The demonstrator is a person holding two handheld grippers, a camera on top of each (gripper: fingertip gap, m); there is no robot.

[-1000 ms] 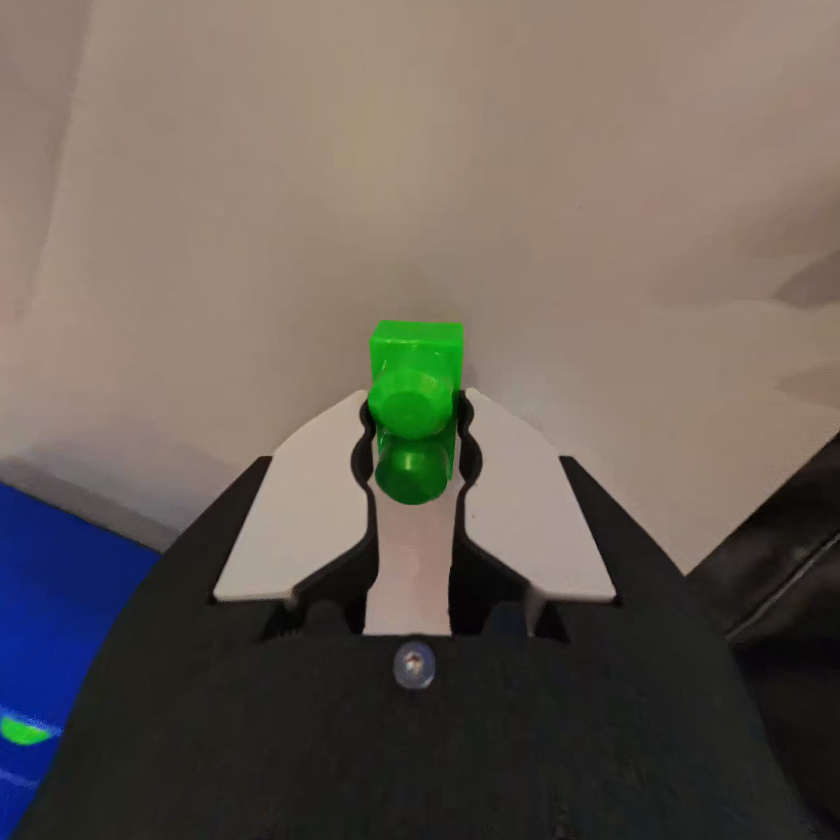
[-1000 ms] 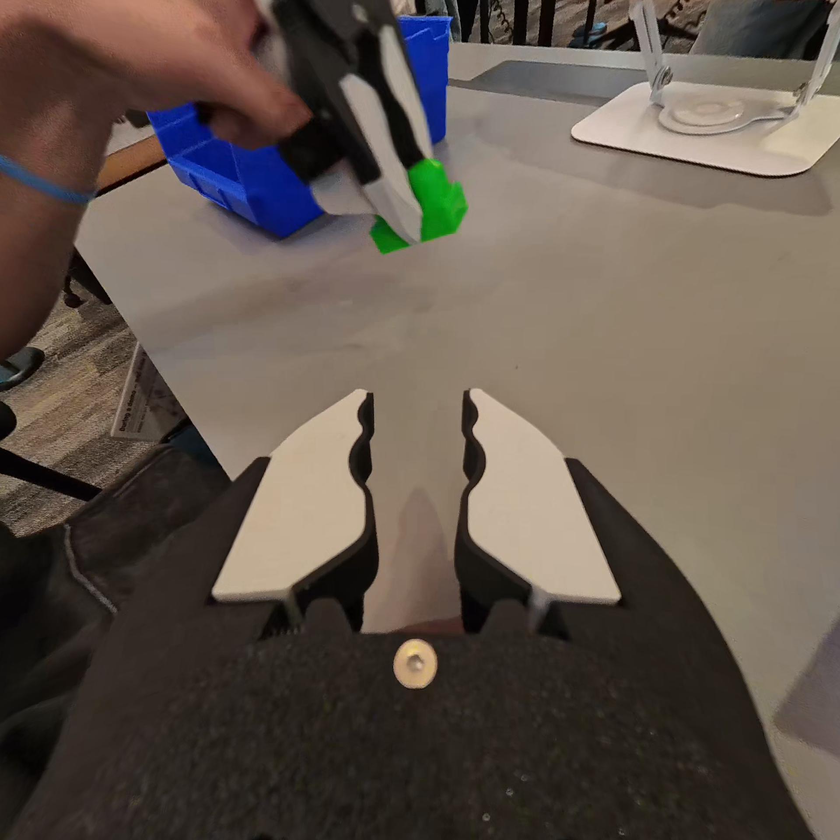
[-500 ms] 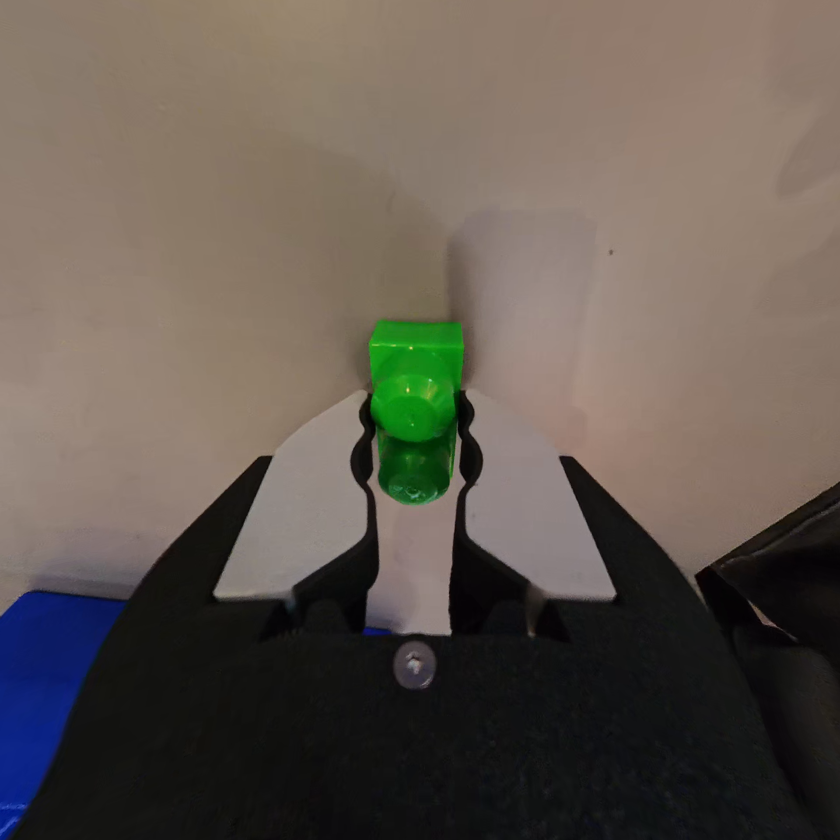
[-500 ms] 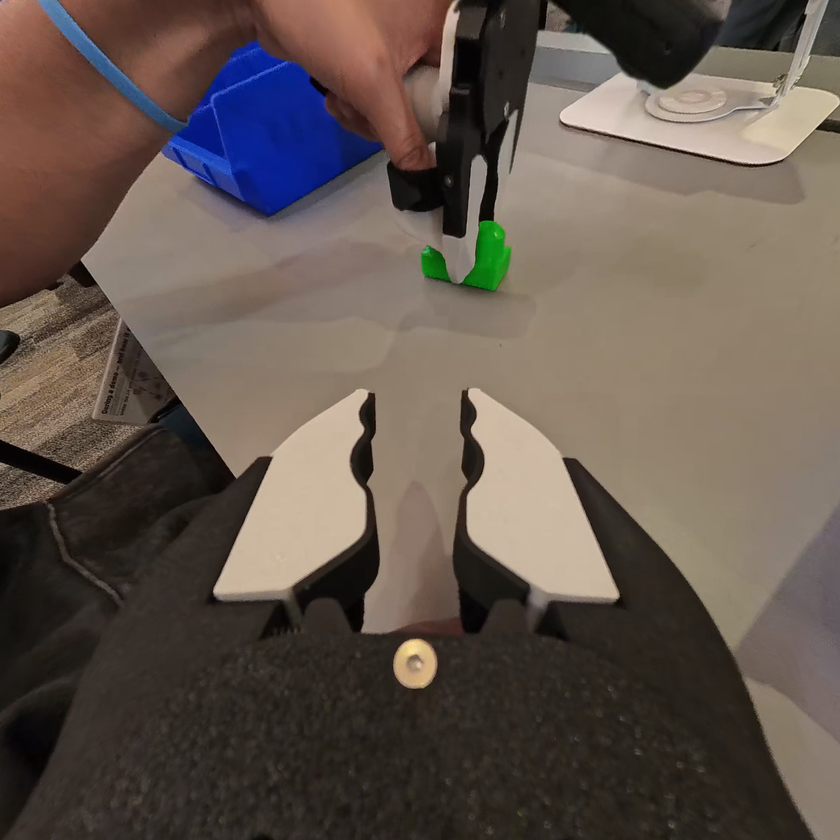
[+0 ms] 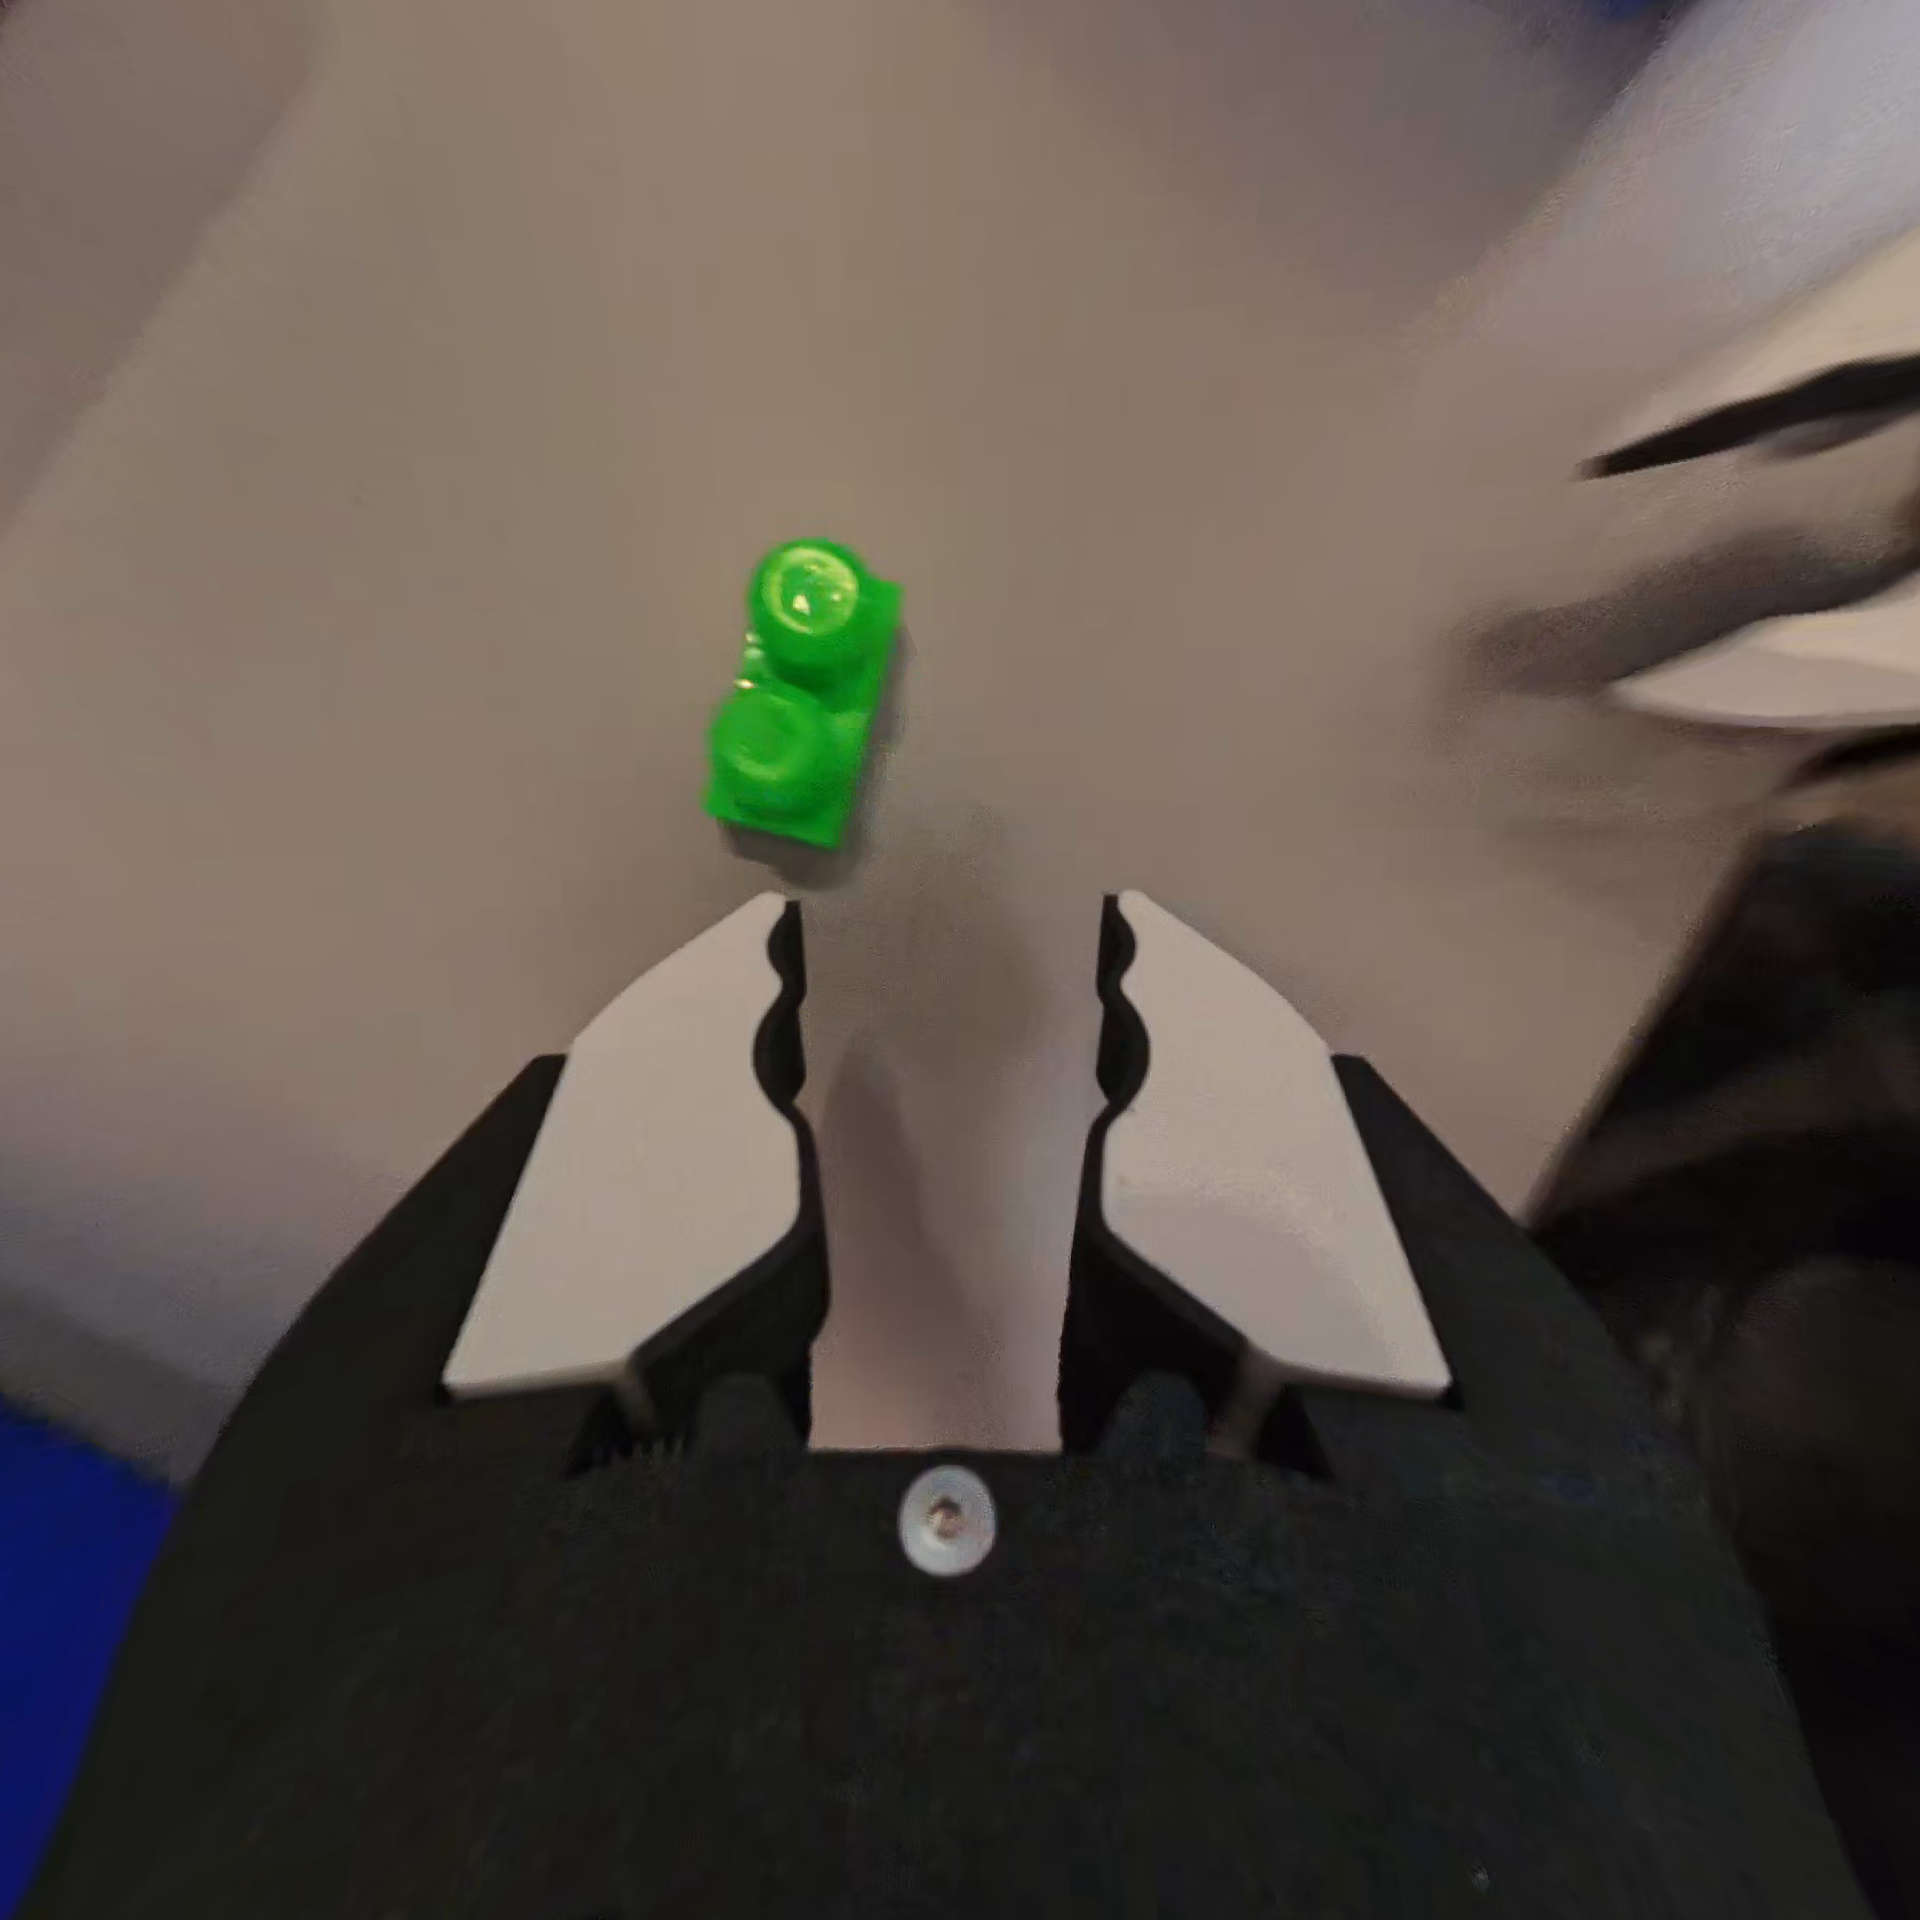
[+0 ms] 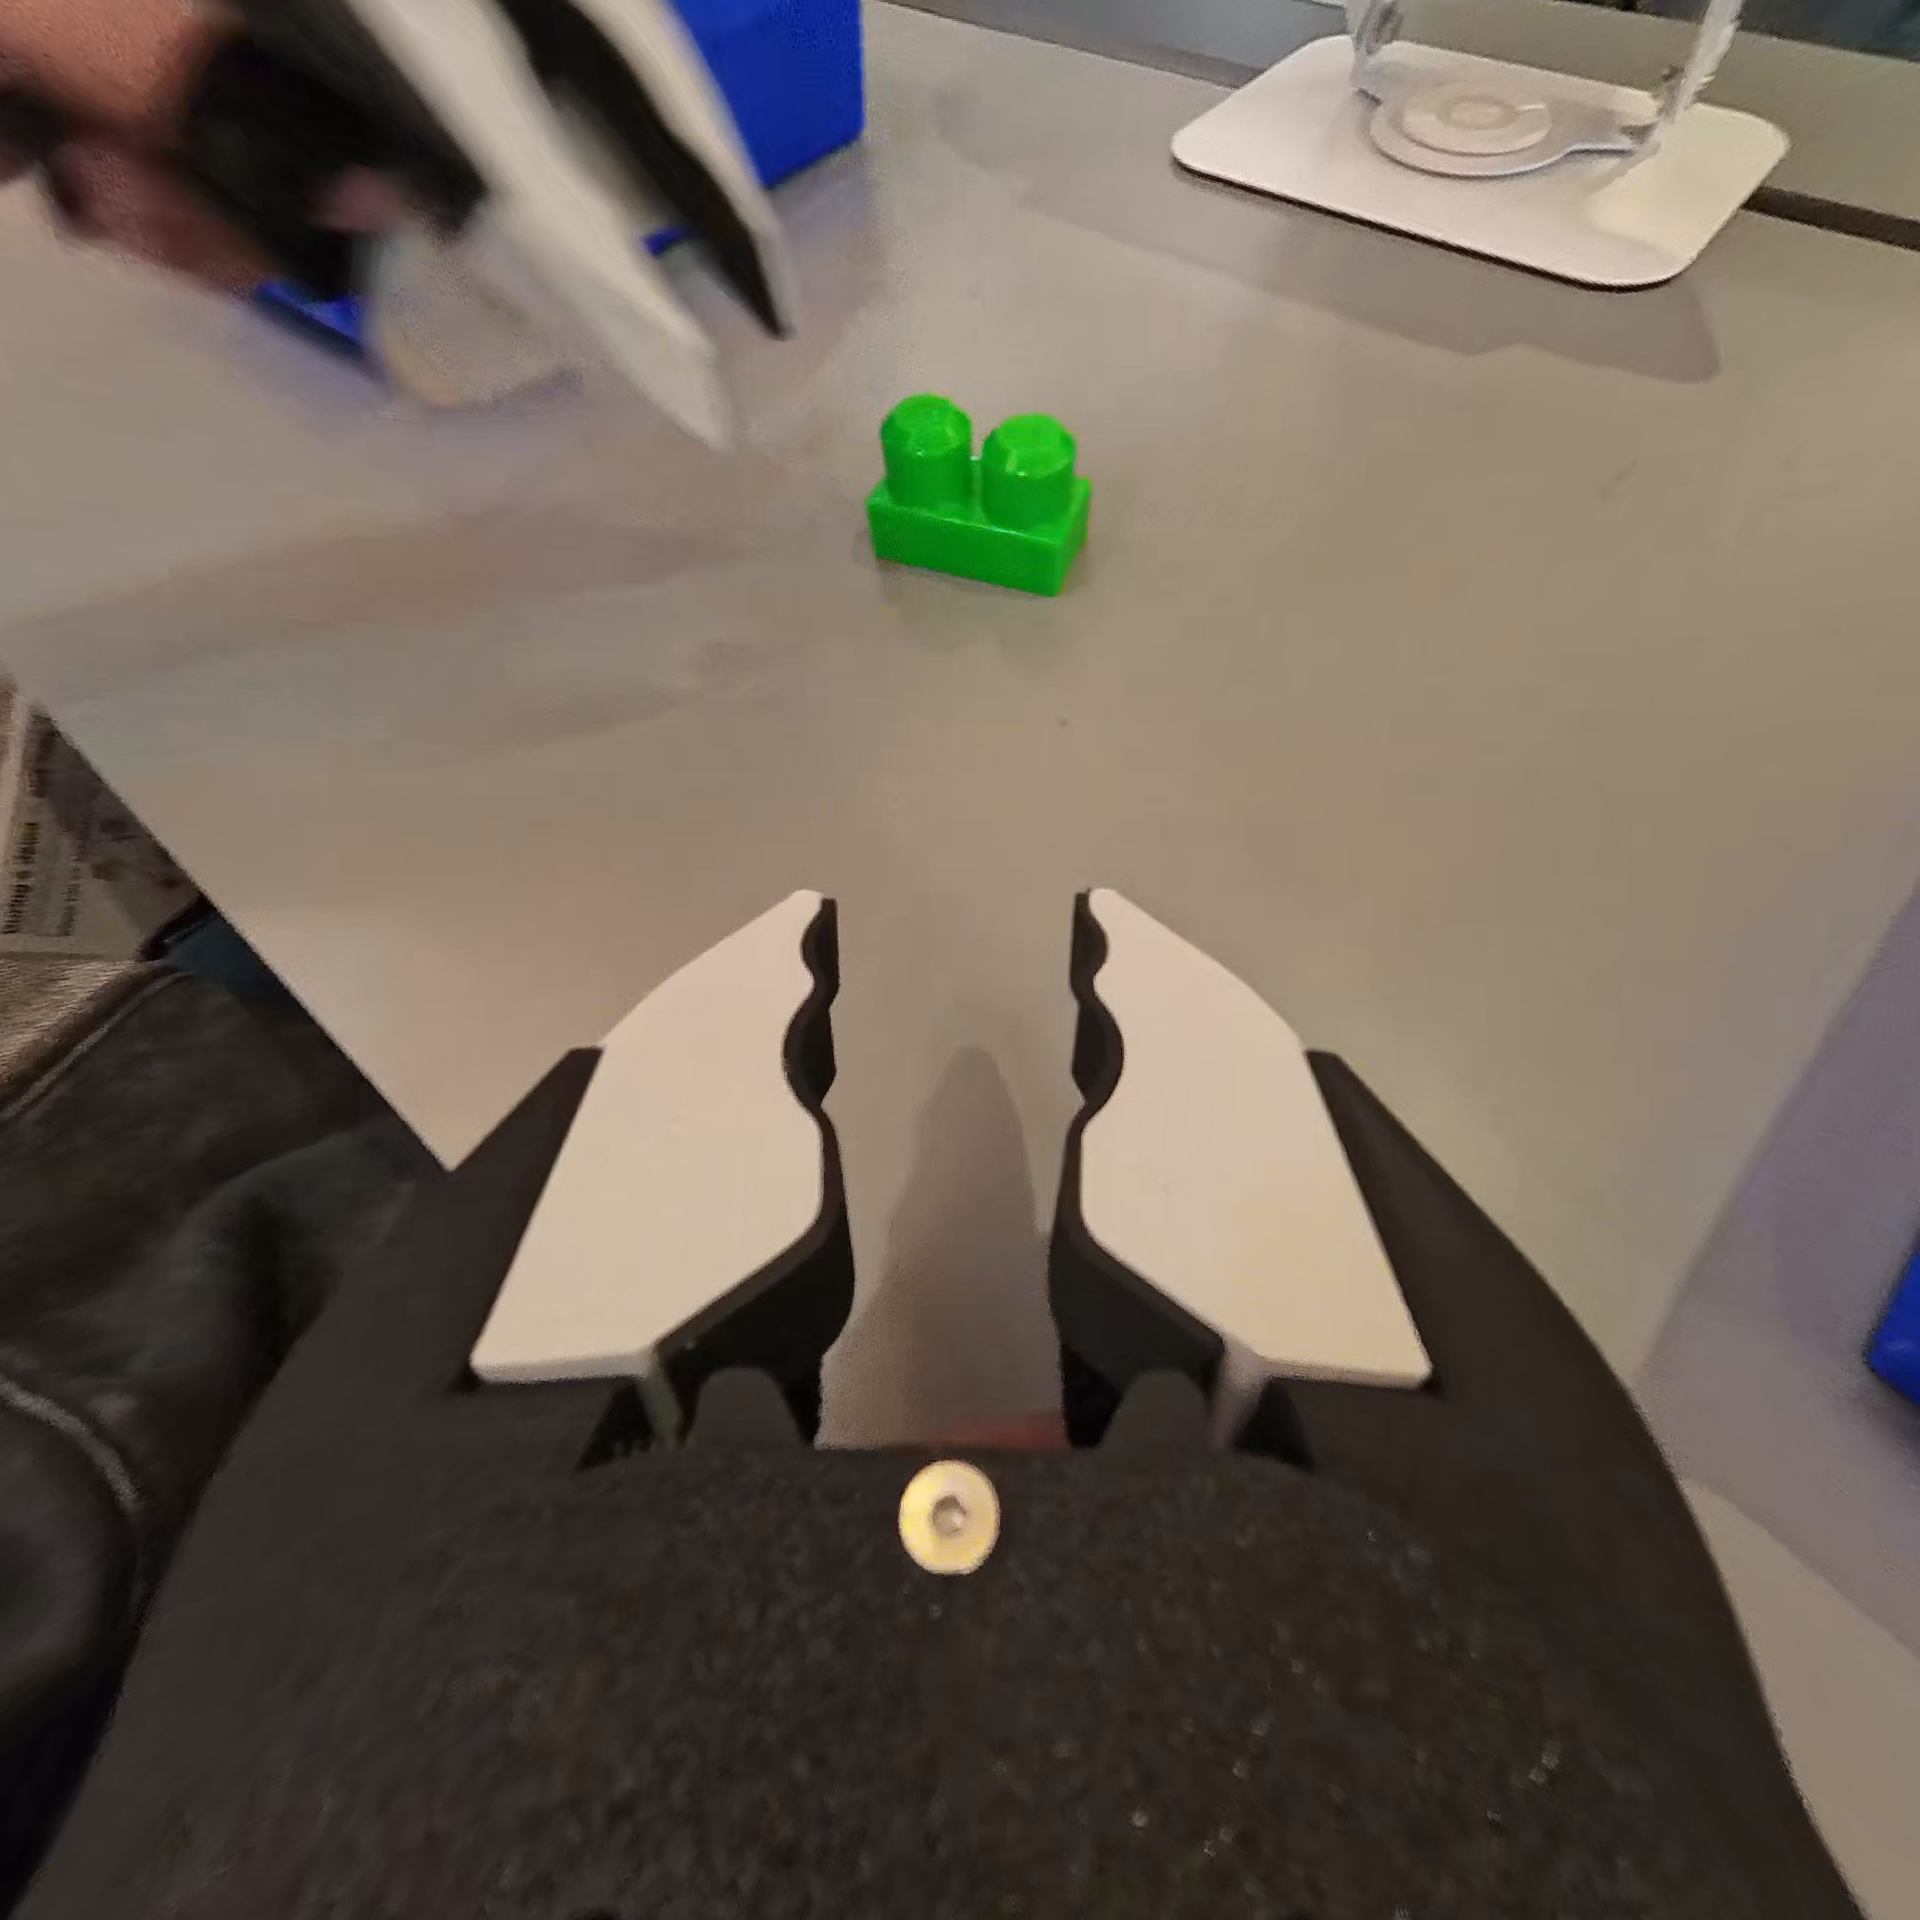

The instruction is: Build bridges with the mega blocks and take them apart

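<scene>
1 green mega block (image 6: 979, 509) sits upright on the grey table (image 6: 1351, 727), 2 studs up, nothing touching it. No other block visible on the tabletop.

Left gripper (image 5: 951, 914): jaws apart, nothing between them. It points down at the table, with the block (image 5: 802, 694) just past its left fingertip and clear of it. From the right wrist view the same gripper (image 6: 743, 374) is a motion-blurred shape up and left of the block, off the table, held by a hand (image 6: 114, 156) at the frame edge.

Right gripper (image 6: 954, 909): jaws parted, empty, hovering over the near table edge, block well ahead of it and roughly in line with the gap. It also shows blurred at the right edge of the left wrist view (image 5: 1756, 540).

Blue bin (image 6: 790, 94) sits at the far left of the table behind the left gripper. White stand base (image 6: 1299, 166) at far right, well apart from the block.
</scene>
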